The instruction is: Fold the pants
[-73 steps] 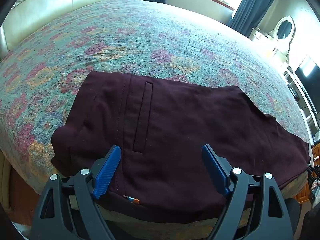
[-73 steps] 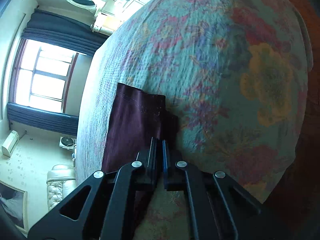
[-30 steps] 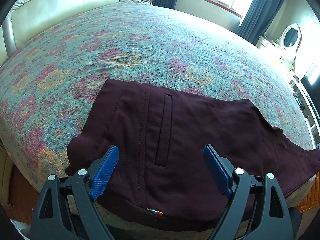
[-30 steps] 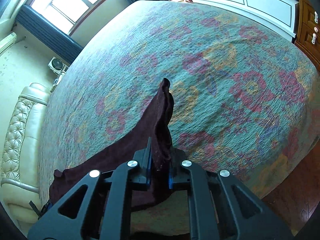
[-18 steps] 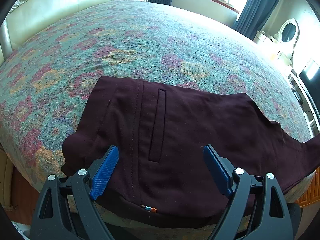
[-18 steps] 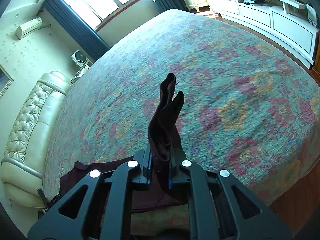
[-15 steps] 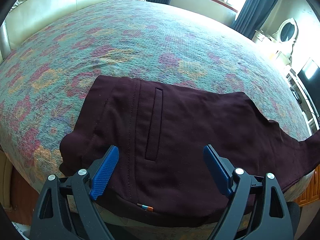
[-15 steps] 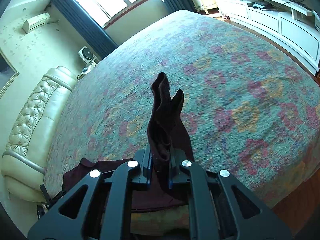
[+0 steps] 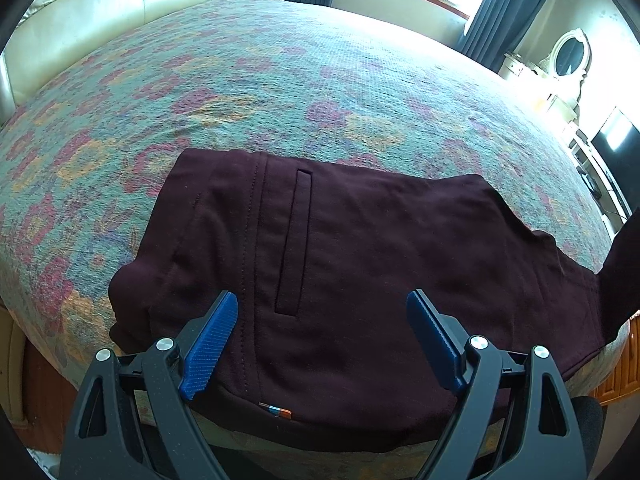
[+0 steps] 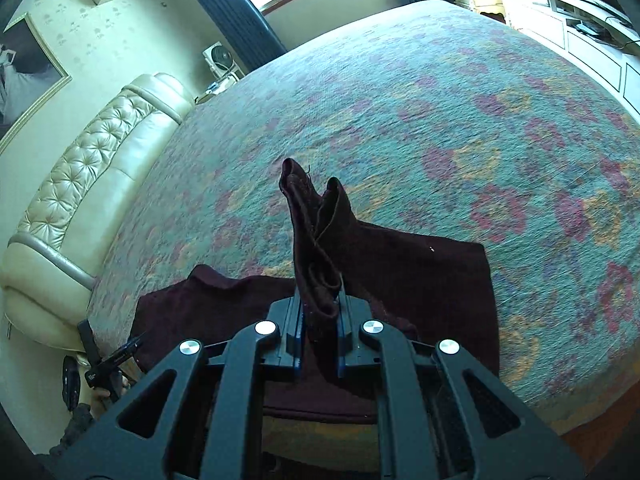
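Note:
Dark maroon pants (image 9: 360, 248) lie flat near the front edge of a bed with a floral cover (image 9: 280, 80), waist and back pocket toward the left. My left gripper (image 9: 322, 328) is open, hovering just above the waist end, empty. My right gripper (image 10: 318, 320) is shut on the bunched hem of the pant legs (image 10: 316, 232) and holds it raised above the bed; the lifted leg shows at the right edge of the left wrist view (image 9: 620, 272). The rest of the pants (image 10: 420, 272) lie below.
A cream leather headboard (image 10: 80, 184) runs along the bed's left side. White cabinets (image 10: 580, 28) and a TV (image 9: 616, 140) stand beyond the bed on the right. Windows with dark curtains (image 9: 500, 4) are behind. The bed edge and wooden floor (image 10: 600, 432) lie close below.
My right gripper has lifted the pant-leg hem up and swung it left toward the waist end. The left gripper has stayed open over the waist, shifting only slightly.

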Available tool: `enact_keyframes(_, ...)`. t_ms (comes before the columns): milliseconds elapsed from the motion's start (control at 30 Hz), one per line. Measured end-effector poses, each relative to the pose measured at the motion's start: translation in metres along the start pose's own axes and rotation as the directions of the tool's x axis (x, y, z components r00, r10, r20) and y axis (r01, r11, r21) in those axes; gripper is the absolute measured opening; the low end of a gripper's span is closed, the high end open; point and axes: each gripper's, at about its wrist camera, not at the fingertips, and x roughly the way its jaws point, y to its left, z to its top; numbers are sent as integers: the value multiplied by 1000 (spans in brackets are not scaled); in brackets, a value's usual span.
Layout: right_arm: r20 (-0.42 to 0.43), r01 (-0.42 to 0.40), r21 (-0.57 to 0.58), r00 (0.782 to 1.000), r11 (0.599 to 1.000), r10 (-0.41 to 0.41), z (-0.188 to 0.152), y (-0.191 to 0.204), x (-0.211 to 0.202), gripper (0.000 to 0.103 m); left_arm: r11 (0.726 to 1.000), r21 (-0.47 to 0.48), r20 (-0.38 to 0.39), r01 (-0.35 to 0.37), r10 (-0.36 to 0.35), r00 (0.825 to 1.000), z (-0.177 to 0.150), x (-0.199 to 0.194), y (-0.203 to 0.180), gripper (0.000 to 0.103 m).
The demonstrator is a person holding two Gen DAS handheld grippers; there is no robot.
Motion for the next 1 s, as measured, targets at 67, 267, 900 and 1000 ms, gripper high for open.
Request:
enact_keyframes(67, -33, 14, -20, 999, 1000, -14, -8, 8, 19, 11, 1000, 1, -1, 1, -1, 1000, 0, 0, 0, 85)
enact_keyframes(267, -124, 52, -79, 990, 996, -61, -34, 28, 67, 11, 1000, 2, -4, 1, -1, 1000, -1, 1, -1, 85)
enact_keyframes(900, -228, 7, -81, 973, 997, -26, -65, 53, 113, 33, 1000, 9, -5, -4, 4, 1000, -2, 2, -2, 85)
enact_keyframes(1000, -207, -24, -59, 978, 998, 11, -62, 56, 106, 34, 1000, 9, -5, -3, 3, 1000, -2, 2, -3, 85)
